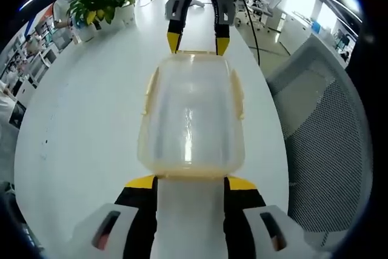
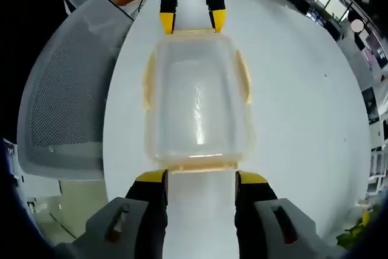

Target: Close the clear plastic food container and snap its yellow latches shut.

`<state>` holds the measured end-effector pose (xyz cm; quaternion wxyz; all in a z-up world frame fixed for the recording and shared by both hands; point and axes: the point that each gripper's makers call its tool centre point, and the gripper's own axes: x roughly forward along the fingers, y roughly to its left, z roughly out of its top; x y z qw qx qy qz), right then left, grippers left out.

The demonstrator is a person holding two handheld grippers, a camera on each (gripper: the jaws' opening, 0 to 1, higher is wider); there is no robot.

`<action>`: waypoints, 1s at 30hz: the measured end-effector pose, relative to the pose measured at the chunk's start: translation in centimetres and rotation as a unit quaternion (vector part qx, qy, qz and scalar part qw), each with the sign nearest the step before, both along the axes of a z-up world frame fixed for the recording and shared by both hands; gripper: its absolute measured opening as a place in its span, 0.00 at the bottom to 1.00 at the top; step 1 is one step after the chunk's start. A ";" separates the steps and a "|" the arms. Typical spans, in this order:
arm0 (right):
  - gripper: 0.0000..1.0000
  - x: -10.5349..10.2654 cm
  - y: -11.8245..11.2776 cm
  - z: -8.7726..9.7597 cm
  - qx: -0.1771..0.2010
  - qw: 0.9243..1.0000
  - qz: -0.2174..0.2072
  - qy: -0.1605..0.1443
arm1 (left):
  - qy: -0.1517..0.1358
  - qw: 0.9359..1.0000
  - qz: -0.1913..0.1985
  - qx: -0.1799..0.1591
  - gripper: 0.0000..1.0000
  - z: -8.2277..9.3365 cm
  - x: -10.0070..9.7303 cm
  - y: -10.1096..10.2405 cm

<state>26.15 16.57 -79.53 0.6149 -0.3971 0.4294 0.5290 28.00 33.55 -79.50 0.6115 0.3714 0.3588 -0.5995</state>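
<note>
Left gripper (image 1: 190,181) and right gripper (image 2: 200,178) both spread wide, gripping nothing, facing opposite ends of lidded clear plastic food container (image 1: 192,116) on round white table (image 1: 85,119); yellow side latches (image 2: 244,77) look unsnapped; risk: one-sided push slides container, latch misses.

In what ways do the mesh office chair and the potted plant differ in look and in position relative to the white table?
The mesh office chair is grey, with a perforated back, and stands beside the white table, off its edge. The potted plant is green and leafy with some yellow parts, and stands on the table, at its far side beyond the clear container. Neither touches the container or a gripper.
</note>
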 end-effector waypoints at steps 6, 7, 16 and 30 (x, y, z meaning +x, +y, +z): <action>0.42 0.7 -0.6 0.7 0.016 0.998 -0.055 -0.005 | 0.006 1.000 0.022 -0.009 0.38 0.3 0.1 0.9; 0.43 0.7 -0.4 0.9 0.027 0.997 -0.069 -0.001 | 0.011 0.999 0.032 -0.018 0.38 0.6 0.1 1.0; 0.45 1.1 0.0 2.7 0.113 0.975 -0.190 0.024 | 0.094 0.977 0.174 -0.077 0.34 2.4 0.5 0.8; 0.41 1.5 1.8 3.6 0.230 0.892 -0.382 0.067 | 0.203 0.870 0.422 -0.152 0.29 2.8 1.2 1.6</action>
